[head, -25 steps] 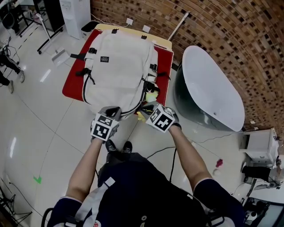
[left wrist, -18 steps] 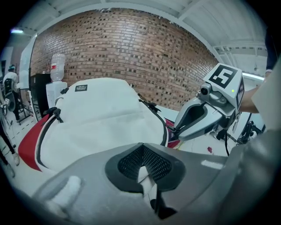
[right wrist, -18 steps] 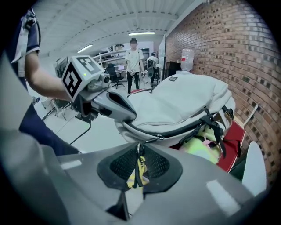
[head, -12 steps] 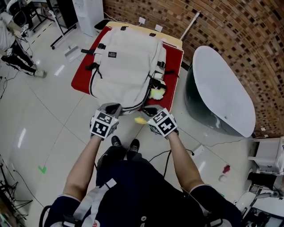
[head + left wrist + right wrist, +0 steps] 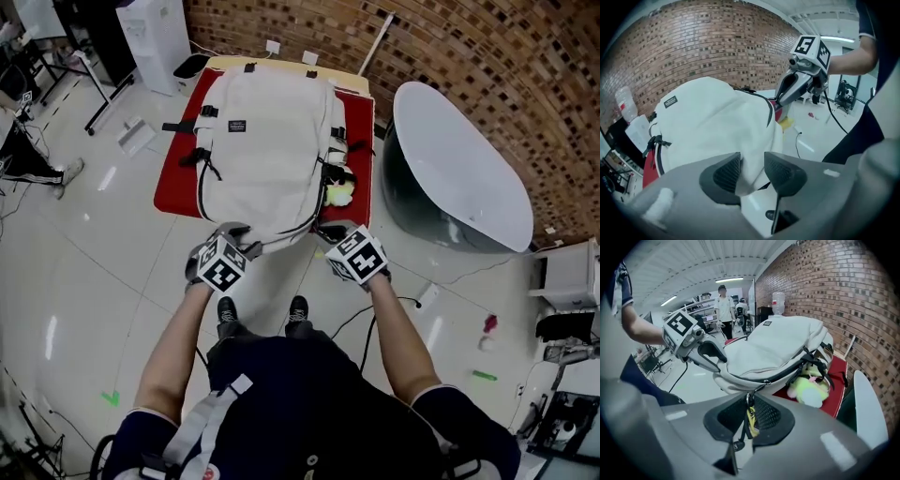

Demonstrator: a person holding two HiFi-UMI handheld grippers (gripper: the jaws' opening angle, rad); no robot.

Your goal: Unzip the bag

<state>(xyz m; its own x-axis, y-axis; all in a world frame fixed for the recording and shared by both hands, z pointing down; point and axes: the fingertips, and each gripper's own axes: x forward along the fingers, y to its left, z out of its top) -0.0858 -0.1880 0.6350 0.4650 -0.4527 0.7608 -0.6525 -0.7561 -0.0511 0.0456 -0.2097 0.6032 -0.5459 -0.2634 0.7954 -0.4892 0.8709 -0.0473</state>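
1. Right claw [image 5: 749, 417] is clamped together on the zipper pull [image 5: 748, 405] (a metal ring with a yellow tag), at about 5 o'clock on the bag [image 5: 267, 141].
2. Left claw [image 5: 752, 172] sits at the bag's 7 o'clock corner. Its jaws are opening, with a fold of the white fabric lying between them, so that hold is being let go.
3. The bag lies flat on the red-topped counter [image 5: 173, 192], at 12 o'clock from the person.
4. Done, by my reading: the zipper along the 3 o'clock side is open, and a yellow-green plush toy [image 5: 339, 192] shows through the gap.
5. Left, as far as I can judge: the dark zipper line [image 5: 200, 187] round the near edge and up the 9 o'clock side looks closed, so roughly 1 side of 3 is undone.
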